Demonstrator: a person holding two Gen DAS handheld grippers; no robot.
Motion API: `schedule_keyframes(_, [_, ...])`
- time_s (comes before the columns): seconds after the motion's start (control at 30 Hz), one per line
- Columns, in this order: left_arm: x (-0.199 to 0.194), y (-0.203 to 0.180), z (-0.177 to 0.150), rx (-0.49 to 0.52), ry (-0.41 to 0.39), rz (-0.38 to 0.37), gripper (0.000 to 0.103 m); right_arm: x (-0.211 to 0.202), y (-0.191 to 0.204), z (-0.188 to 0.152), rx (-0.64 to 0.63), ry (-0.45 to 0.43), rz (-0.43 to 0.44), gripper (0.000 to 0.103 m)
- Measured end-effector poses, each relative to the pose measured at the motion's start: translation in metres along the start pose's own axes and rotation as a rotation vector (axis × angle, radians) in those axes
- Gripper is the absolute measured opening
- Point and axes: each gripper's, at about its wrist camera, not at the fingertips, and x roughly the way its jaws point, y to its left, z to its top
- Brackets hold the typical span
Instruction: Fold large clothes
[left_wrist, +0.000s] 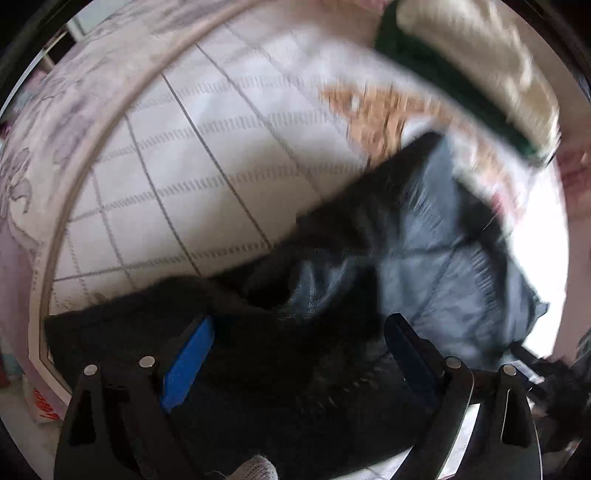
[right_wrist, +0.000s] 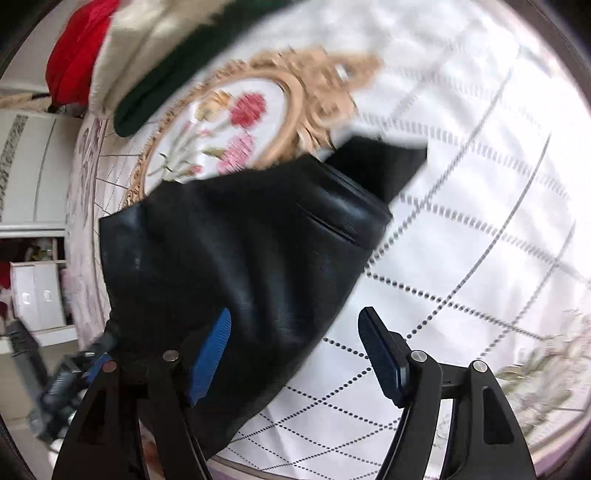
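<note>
A large black jacket (right_wrist: 240, 251) with a leather-like outer face lies on a white quilted bedspread (right_wrist: 461, 221). In the left wrist view its black fabric (left_wrist: 277, 387) and grey-blue quilted lining (left_wrist: 443, 258) show, blurred. My left gripper (left_wrist: 299, 325) is open, its blue pads (left_wrist: 188, 362) spread over the black fabric. My right gripper (right_wrist: 295, 317) is open above the jacket's lower edge, with nothing between the pads.
A cream and dark green folded garment (right_wrist: 159, 55) and a red cloth (right_wrist: 77, 55) lie at the far side of the bed. The bedspread has an embroidered flower medallion (right_wrist: 236, 122). White cabinets (right_wrist: 33, 166) stand to the left. The bed's edge (left_wrist: 40, 295) runs at the left.
</note>
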Motion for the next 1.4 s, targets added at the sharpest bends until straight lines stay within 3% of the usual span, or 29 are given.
schedule_keyframes(0.1, [0.019, 0.005, 0.001, -0.019, 0.012, -0.001, 0.103, 0.038, -0.005, 0.01, 0.026, 0.049, 0.181, 0.074])
schedule_keyframes(0.13, [0.021, 0.008, 0.002, -0.027, 0.011, -0.013, 0.103, 0.049, -0.003, 0.016, 0.024, 0.055, 0.216, 0.079])
schedule_keyframes(0.17, [0.023, 0.009, 0.003, -0.033, 0.016, -0.021, 0.103, 0.056, -0.004, 0.021, 0.024, 0.054, 0.249, 0.093])
schedule_keyframes(0.2, [0.024, 0.01, 0.003, -0.037, 0.011, -0.025, 0.103, 0.063, 0.0, 0.025, 0.024, 0.051, 0.289, 0.099])
schedule_keyframes(0.3, [0.024, 0.01, 0.002, -0.037, -0.019, -0.018, 0.103, 0.071, 0.016, 0.031, -0.02, 0.04, 0.351, 0.1])
schedule_keyframes(0.33, [0.024, 0.011, 0.003, -0.04, -0.023, -0.015, 0.103, 0.072, 0.021, 0.029, -0.04, 0.045, 0.352, 0.084])
schedule_keyframes(0.37, [0.024, 0.011, 0.005, -0.041, -0.027, -0.01, 0.103, 0.073, 0.026, 0.026, -0.044, 0.037, 0.337, 0.04])
schedule_keyframes(0.43, [0.024, 0.009, 0.008, -0.035, -0.029, -0.006, 0.103, 0.073, 0.022, 0.021, 0.033, 0.019, 0.373, 0.024])
schedule_keyframes(0.53, [0.021, 0.001, 0.006, 0.001, -0.023, -0.021, 0.103, 0.05, 0.02, 0.005, 0.105, -0.058, 0.437, 0.02])
schedule_keyframes(0.7, [0.021, -0.009, 0.007, 0.056, -0.04, -0.035, 0.103, 0.024, 0.031, -0.029, 0.088, -0.128, 0.411, 0.019])
schedule_keyframes(0.9, [0.006, -0.037, 0.019, 0.086, -0.035, -0.13, 0.103, -0.016, 0.027, -0.036, 0.099, -0.203, 0.334, 0.018])
schedule_keyframes(1.0, [-0.008, -0.039, 0.015, 0.108, -0.065, -0.092, 0.103, -0.049, 0.015, -0.032, 0.105, -0.262, 0.292, 0.018])
schedule_keyframes(1.1, [0.014, -0.031, 0.006, 0.06, -0.004, -0.089, 0.103, -0.068, 0.01, -0.026, 0.087, -0.297, 0.242, 0.018])
schedule_keyframes(1.27, [0.023, -0.037, 0.005, 0.048, -0.037, -0.056, 0.103, -0.075, 0.042, -0.027, -0.02, -0.306, 0.218, 0.018])
schedule_keyframes(1.4, [0.015, -0.03, 0.007, 0.019, -0.029, -0.112, 0.103, -0.084, 0.094, -0.043, -0.175, -0.322, 0.203, 0.018])
